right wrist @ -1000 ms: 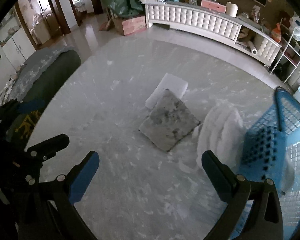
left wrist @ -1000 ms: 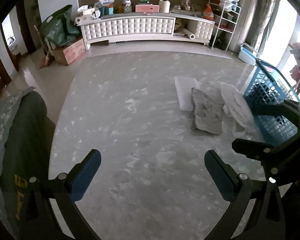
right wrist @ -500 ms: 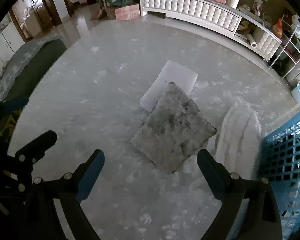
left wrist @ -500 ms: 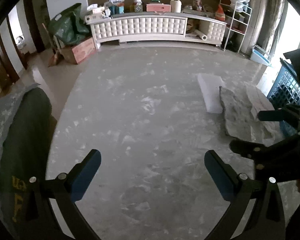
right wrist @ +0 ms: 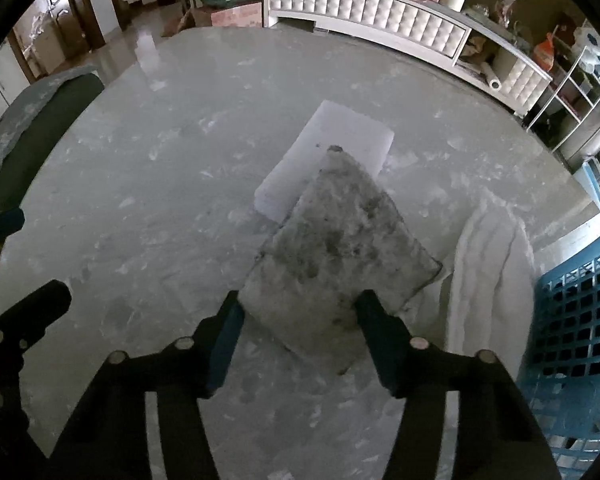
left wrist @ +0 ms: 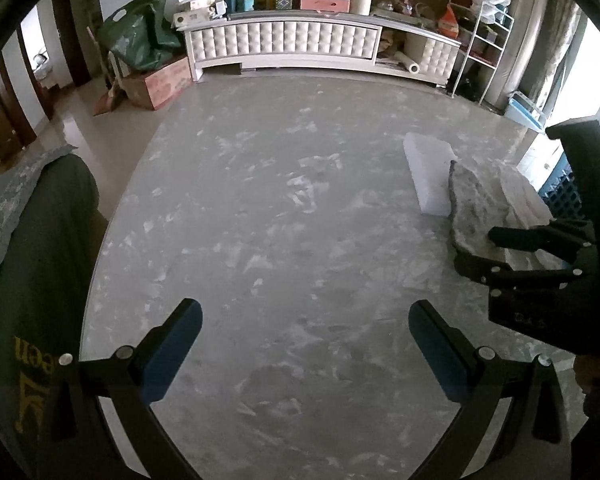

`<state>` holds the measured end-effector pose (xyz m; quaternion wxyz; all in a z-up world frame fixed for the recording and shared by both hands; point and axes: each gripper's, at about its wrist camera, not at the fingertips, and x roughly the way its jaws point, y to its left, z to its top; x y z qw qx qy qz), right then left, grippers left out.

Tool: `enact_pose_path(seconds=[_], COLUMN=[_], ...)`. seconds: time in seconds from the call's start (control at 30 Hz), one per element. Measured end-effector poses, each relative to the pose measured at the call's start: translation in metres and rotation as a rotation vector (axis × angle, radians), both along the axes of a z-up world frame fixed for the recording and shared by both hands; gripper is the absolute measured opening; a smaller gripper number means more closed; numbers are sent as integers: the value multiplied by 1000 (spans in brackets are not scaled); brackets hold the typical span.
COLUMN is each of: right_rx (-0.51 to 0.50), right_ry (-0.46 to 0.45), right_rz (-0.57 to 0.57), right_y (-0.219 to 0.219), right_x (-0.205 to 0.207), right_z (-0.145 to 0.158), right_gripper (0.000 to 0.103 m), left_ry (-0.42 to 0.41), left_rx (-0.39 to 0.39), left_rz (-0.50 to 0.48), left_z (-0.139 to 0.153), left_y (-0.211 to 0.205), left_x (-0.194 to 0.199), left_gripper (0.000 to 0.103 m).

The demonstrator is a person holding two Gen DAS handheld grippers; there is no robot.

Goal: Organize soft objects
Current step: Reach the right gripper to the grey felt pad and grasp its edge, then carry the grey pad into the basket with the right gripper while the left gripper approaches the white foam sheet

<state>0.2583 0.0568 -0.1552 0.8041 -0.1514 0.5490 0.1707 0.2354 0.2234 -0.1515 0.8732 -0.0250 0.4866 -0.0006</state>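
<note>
Right gripper (right wrist: 298,312): jaws have just been closing around the near corner of the grey cushion (right wrist: 340,256); contact unclear.
Left gripper (left wrist: 305,344): wide open, empty.
White pad (right wrist: 332,160): partly hidden under cushion.
Blue basket (right wrist: 576,344): cut off.
Dark cloth (left wrist: 32,280): yellow lettering unreadable.

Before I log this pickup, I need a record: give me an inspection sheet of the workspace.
Surface: grey marbled table, mostly bare.
Job's things: grey mottled cushion overlapping white foam block; white towel beside it; blue basket at the right edge.
Clutter: nothing seen on the table.
Grippers: right tool has just been closing, pads at the cushion's near corner; left tool open, holding nothing.
Cables: nothing seen.
Surroundings: white tufted cabinet, green bag, wire rack.
</note>
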Motion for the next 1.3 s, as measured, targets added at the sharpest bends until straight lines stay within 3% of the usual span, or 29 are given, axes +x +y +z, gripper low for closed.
enact_pose_path(seconds=[0.17,0.3,0.77,1.0,1.3], right_rx=[7,48,166,226,304], right_ry=[-10,-5,-18,-27,-91], right_rz=[13,13,38,44,23], right_y=[-3,-7,-25,-45,-89], right_x=[-6,-13,-38,-40,-39], right_z=[4,13,64,90,134], right_gripper=[33,5,5,5,5], left_ry=[13,28,-2,-30,-54], left_rx=[-20,-73,-95,-136,-115], left_rz=[-27,-46,-110,-137,-163], left_z=[-2,-2,9,34,62], left_y=[-3,-6,-27,-32,-49], left_x=[-4,-6,-13,-19,-14], left_gripper=[103,103,103,103,103])
